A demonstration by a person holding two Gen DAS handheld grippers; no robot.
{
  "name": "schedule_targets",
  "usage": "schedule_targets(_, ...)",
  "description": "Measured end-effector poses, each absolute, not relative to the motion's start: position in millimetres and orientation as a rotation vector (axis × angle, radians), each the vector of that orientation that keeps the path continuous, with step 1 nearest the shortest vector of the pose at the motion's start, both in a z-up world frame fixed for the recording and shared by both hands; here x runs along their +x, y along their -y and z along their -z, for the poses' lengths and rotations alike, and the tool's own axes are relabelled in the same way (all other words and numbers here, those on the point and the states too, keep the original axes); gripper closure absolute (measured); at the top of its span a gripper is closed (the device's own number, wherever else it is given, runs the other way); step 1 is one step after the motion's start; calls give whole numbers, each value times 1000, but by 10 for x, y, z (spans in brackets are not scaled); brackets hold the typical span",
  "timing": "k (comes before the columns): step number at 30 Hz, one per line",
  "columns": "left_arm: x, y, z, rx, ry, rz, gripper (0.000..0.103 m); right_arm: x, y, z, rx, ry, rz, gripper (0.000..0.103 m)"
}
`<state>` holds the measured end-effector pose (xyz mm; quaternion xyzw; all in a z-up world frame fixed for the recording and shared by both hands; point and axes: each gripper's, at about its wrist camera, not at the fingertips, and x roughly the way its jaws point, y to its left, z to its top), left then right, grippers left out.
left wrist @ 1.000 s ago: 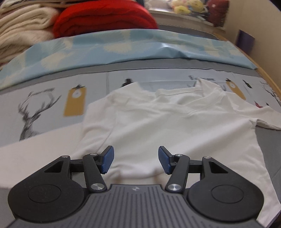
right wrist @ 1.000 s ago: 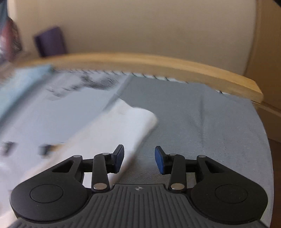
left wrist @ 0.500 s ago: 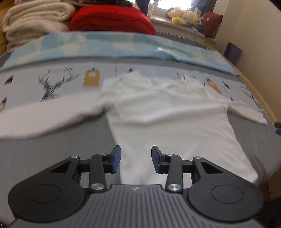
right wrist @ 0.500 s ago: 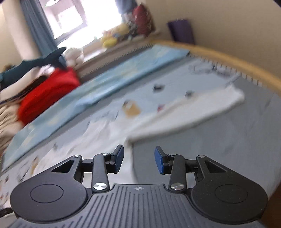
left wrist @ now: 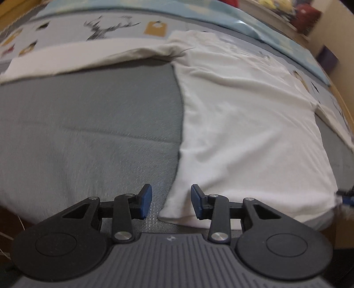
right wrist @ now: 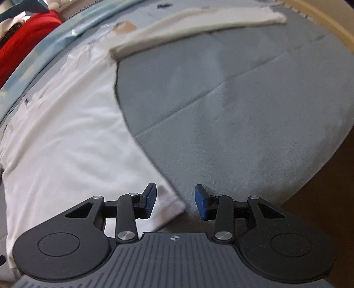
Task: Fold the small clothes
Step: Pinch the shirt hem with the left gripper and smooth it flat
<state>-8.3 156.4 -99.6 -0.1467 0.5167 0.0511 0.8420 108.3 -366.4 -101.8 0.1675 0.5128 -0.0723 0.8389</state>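
A white long-sleeved shirt [left wrist: 243, 115] lies flat on the grey bedcover, sleeves spread to both sides. My left gripper [left wrist: 171, 202] is open, its jaws either side of the shirt's bottom left hem corner [left wrist: 177, 210]. In the right wrist view the shirt [right wrist: 66, 137] fills the left half. My right gripper [right wrist: 176, 202] is open just over the bottom right hem corner [right wrist: 170, 205], which lies between the jaws near the left pad. Neither gripper holds cloth.
Grey bedcover [left wrist: 88, 124] with a deer-print sheet [left wrist: 106, 26] behind. A light blue blanket [left wrist: 276, 28] lies at the head. Red folded cloth [right wrist: 24, 37] sits far back. The wooden bed rim [right wrist: 331, 20] curves at right, and the bed's front edge is close below both grippers.
Both grippers have pulled back and dropped low to the shirt's bottom hem: the left now at the left corner, the right swung round to the right corner. Jaws stay open.
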Motion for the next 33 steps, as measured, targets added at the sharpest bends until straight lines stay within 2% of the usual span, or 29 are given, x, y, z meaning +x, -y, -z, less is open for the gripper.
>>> schedule_targets(3,-22,-1587,1105,-326,-1135,-103,61,1117,3490,1119,264,-1126,104,62)
schedule_targets(5,-5,-1546,1162,-289,-1160,-99,77,1082,3373,1143,176,-1137,83,76)
schedule_targets(6,-10,-1530,1168,-278,-1164,-89,97,1070,3341,1141,137,-1132,79,96)
schedule_targets(8,-50,-1521,1075,-302,-1130,-61,97,1027,3392,1055,161,-1100,70,96)
schedule_targets(11,-187,-1593,764,-378,-988,-9,97,847,3613,651,322,-936,71,97)
schedule_targets(13,-237,-1563,766,-320,-1019,-4,97,703,3707,456,350,-859,49,97)
schedule_targets(16,-235,-1507,1101,-237,-1214,-51,97,717,3753,636,304,-960,96,97)
schedule_targets(19,-265,-1502,1026,-232,-1166,-69,97,785,3731,913,283,-1090,114,97)
schedule_targets(29,-222,-1393,1085,-198,-1231,-6,94,800,3618,990,153,-1156,150,96)
schedule_targets(33,-211,-1432,901,-229,-1093,-6,91,758,3625,839,134,-1058,244,85)
